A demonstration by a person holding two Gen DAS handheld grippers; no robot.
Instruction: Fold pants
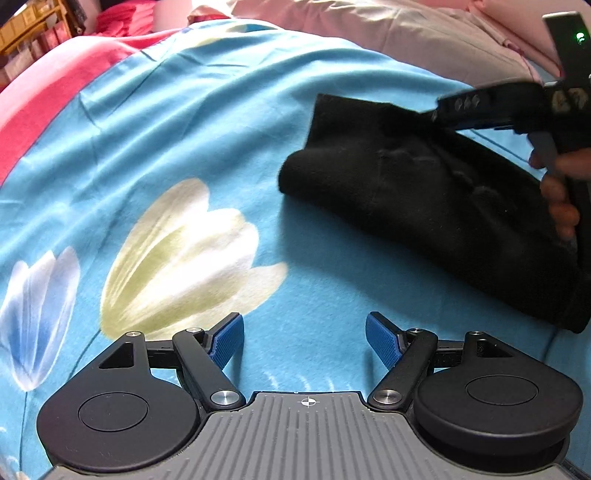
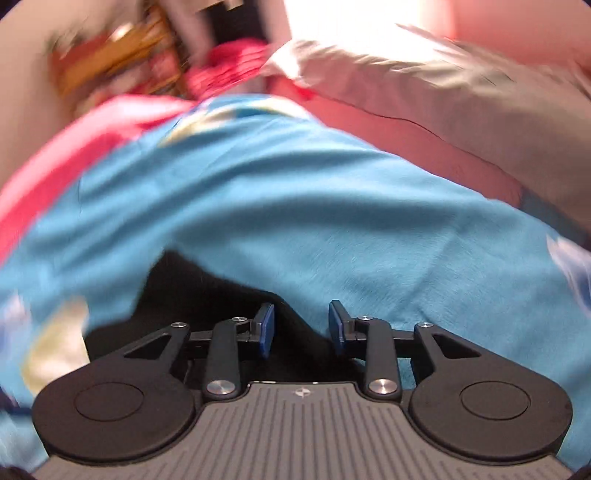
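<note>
The black pants (image 1: 424, 192) lie folded into a compact bundle on the blue flowered blanket (image 1: 184, 129), to the right in the left wrist view. My left gripper (image 1: 304, 341) is open and empty, over bare blanket to the left of and nearer than the bundle. My right gripper (image 1: 439, 110) shows there at the bundle's far right edge, held by a hand (image 1: 557, 199). In the blurred right wrist view the right gripper (image 2: 301, 325) is open, its blue pads (image 2: 266, 328) apart just above the pants (image 2: 207, 295), nothing between them.
A pink pillow or bedding (image 1: 388, 33) lies along the far edge of the blanket. A red cloth (image 1: 118, 22) and wooden shelves (image 1: 33, 29) are at the far left. A large white tulip print (image 1: 184, 251) marks the blanket near my left gripper.
</note>
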